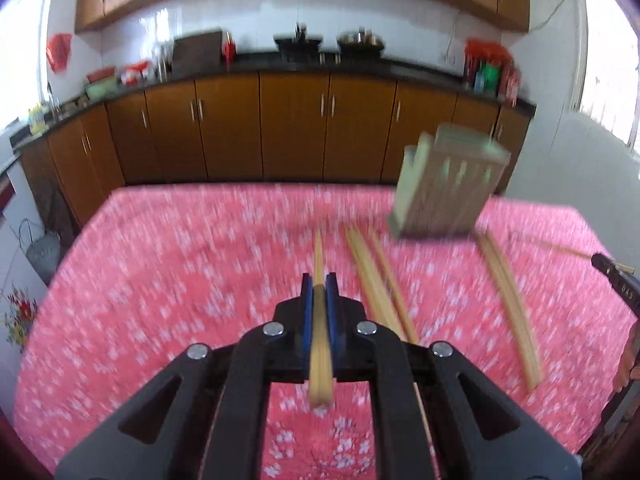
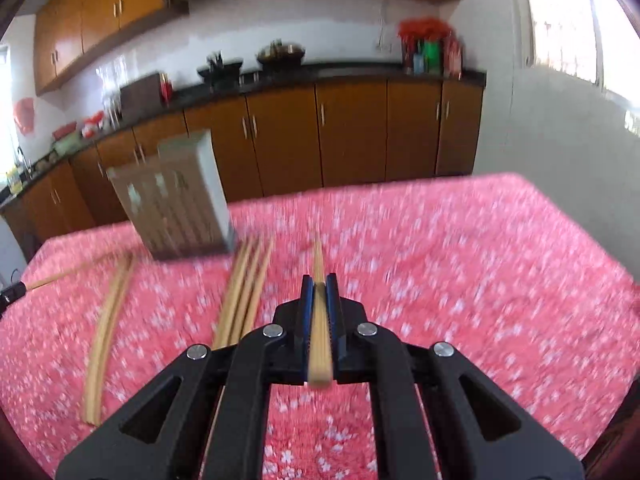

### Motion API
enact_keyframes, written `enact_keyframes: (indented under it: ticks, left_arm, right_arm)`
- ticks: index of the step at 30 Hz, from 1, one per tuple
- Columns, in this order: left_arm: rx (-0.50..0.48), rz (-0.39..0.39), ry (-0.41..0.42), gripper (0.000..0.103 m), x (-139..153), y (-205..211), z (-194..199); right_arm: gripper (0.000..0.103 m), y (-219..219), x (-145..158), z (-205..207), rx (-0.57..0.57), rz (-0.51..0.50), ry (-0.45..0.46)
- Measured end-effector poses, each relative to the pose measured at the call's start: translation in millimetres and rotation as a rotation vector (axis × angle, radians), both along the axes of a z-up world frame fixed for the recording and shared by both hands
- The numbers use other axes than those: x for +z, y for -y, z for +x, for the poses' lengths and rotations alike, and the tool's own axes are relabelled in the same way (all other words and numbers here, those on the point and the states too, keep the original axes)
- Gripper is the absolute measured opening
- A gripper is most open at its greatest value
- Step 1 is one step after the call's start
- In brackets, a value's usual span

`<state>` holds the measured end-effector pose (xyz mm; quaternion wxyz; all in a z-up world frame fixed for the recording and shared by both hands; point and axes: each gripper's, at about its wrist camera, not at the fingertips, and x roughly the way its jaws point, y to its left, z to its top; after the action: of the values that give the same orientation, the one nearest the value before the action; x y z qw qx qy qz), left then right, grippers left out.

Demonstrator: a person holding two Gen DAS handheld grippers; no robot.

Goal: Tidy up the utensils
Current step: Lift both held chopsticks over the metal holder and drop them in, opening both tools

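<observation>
My left gripper (image 1: 319, 280) is shut on a wooden chopstick (image 1: 320, 344) that points forward above the pink floral tablecloth (image 1: 180, 264). My right gripper (image 2: 319, 280) is shut on another chopstick (image 2: 320, 344). A slotted wooden chopstick holder (image 1: 444, 188) stands at the far right in the left wrist view, and at the far left in the right wrist view (image 2: 176, 200). Loose chopsticks (image 1: 376, 280) lie in front of it, with another pair (image 1: 508, 300) further right; they also show in the right wrist view (image 2: 244, 288) (image 2: 106, 328). Both views are motion-blurred.
The table ends at its far edge (image 1: 256, 188), with brown kitchen cabinets (image 1: 292, 128) and a cluttered dark counter (image 1: 304, 62) behind. The other gripper's tip (image 1: 616, 280) shows at the right edge of the left wrist view, holding its chopstick.
</observation>
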<state>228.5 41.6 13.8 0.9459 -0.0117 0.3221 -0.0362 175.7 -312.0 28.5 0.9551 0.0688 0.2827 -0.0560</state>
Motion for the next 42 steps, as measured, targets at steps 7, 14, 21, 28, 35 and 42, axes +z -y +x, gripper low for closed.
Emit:
enact_keyframes:
  ticks: [7,14,21,28,35,42]
  left_arm:
    - [0.028,-0.023,0.146,0.008,58.9,-4.2,6.8]
    - [0.024,-0.036,0.233,0.008,104.3,2.8,20.6]
    - [0.020,-0.117,0.417,0.008,172.3,27.0,33.8]
    - [-0.037,-0.185,0.510,0.008,189.0,74.3,64.9]
    - [-0.077,-0.168,0.387,0.008,137.9,109.0,117.7]
    - [-0.082,-0.169,0.308,0.008,107.0,104.2,136.8]
  right_arm:
    - [0.007,3.3,38.0,0.4,-0.001,-0.001,0.123]
    - [0.007,9.5,91.7,8.6,0.030,0.053,0.245]
    - [0.007,-4.3,165.5,23.2,0.110,0.165,0.445]
    - [0.007,-36.1,154.6,66.4,0.169,0.142,0.430]
    - [0.007,-49.4,118.7,104.4,0.188,0.121,0.303]
    - [0.008,-54.9,102.5,111.5,0.217,0.116,0.233]
